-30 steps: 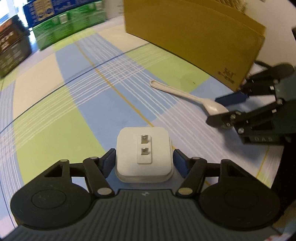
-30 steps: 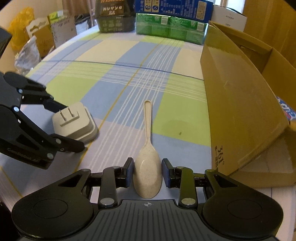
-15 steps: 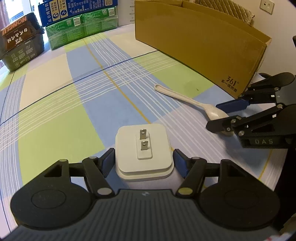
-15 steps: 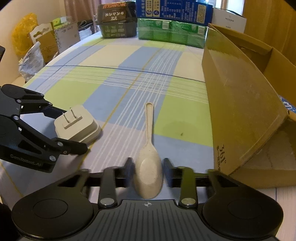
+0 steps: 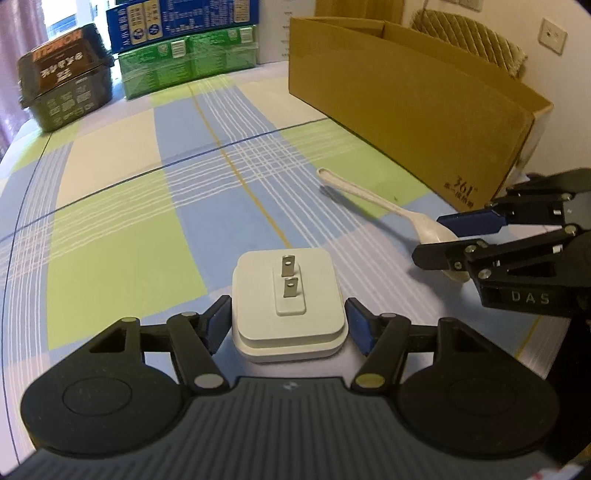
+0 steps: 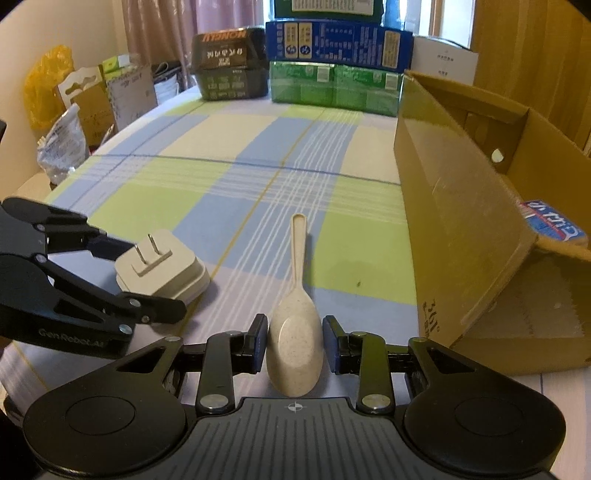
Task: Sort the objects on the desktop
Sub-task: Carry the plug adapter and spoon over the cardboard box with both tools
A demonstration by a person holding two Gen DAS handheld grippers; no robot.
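A white plug adapter [image 5: 288, 295], prongs up, sits between the blue pads of my left gripper [image 5: 288, 317], which is shut on its sides just above the checked tablecloth [image 5: 122, 236]. A beige spoon [image 6: 298, 251] points its handle away from me; my right gripper [image 6: 294, 343] is shut on its bowl. In the left wrist view the spoon [image 5: 369, 199] hangs tilted with a shadow under its handle, and the right gripper [image 5: 432, 238] holds it at the right. The right wrist view shows the left gripper [image 6: 146, 282] with the adapter [image 6: 162, 269] at the left.
An open cardboard box [image 6: 454, 221] stands along the right side, with a blue and white packet [image 6: 554, 225] inside. Green cartons [image 5: 188, 62], blue cartons [image 5: 184, 22] and a black carton [image 5: 62, 92] line the far edge. Bags [image 6: 48, 85] sit beyond the left edge.
Both grippers have risen and tipped back, so more of the far cartons and box shows. The spoon came up off the cloth with the right gripper, and its handle now casts a separate shadow.
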